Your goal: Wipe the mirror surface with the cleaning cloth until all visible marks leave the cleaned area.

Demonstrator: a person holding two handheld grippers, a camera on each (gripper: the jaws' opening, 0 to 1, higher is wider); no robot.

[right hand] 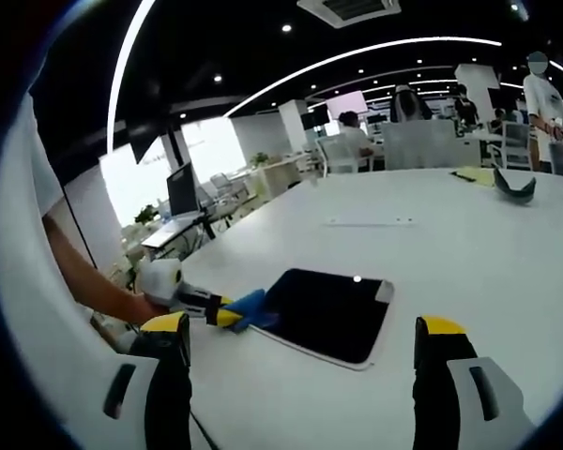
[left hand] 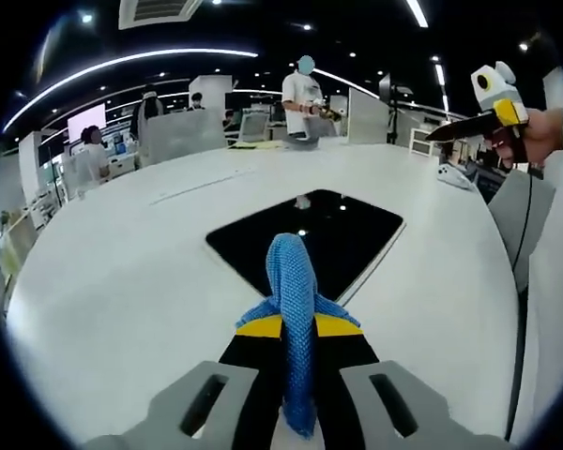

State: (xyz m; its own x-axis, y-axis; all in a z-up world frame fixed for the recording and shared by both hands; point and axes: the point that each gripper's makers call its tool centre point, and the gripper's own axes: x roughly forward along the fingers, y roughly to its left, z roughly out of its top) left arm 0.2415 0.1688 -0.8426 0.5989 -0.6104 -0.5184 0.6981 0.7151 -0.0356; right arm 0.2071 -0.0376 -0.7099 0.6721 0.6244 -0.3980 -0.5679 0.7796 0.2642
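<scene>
The mirror (left hand: 328, 230) is a dark, flat, rectangular pane lying on the white table (left hand: 122, 281), reflecting ceiling lights. My left gripper (left hand: 298, 328) is shut on a blue knitted cleaning cloth (left hand: 291, 272), whose tip pokes out over the mirror's near corner. In the right gripper view the left gripper (right hand: 227, 317), held by a hand, keeps the cloth (right hand: 251, 307) at the left edge of the mirror (right hand: 333, 314). My right gripper (right hand: 300, 328) stands open, its yellow-tipped jaws wide apart with nothing between them. It also appears raised at the upper right (left hand: 450, 129), away from the mirror.
A person (left hand: 305, 98) stands at the table's far side, and others sit at desks behind. A dark curved object (right hand: 513, 186) and a yellow sheet (right hand: 474, 175) lie on the far table. A small white device (left hand: 455, 176) and a cable (left hand: 524, 281) are at the right.
</scene>
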